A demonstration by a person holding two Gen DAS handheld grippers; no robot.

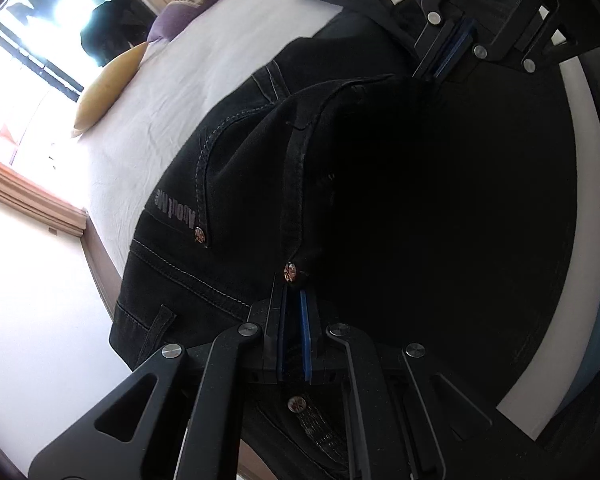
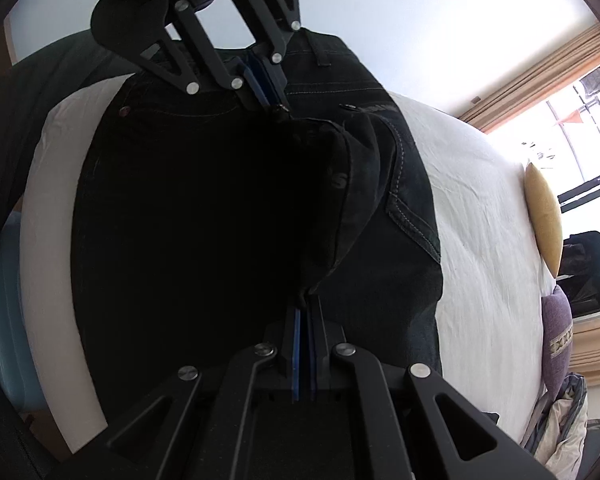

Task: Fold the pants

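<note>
Between the closed blue pads of the left gripper (image 1: 294, 296), a riveted edge of the black pants (image 1: 228, 184) is pinched; the same lifted edge is clamped farther along by the right gripper (image 2: 305, 304), its jaws likewise shut on denim. From these two holds a raised flap is stretched over the rest of the pants, which are spread flat on the white bed (image 1: 188, 80), pocket stitching and waistband exposed. A fold is judged to be under way, not finished: the flap is not yet laid down, and any further folding is left. A yellow pillow (image 1: 108, 84) and a purple cushion (image 1: 196, 8) are seen well apart.
</note>
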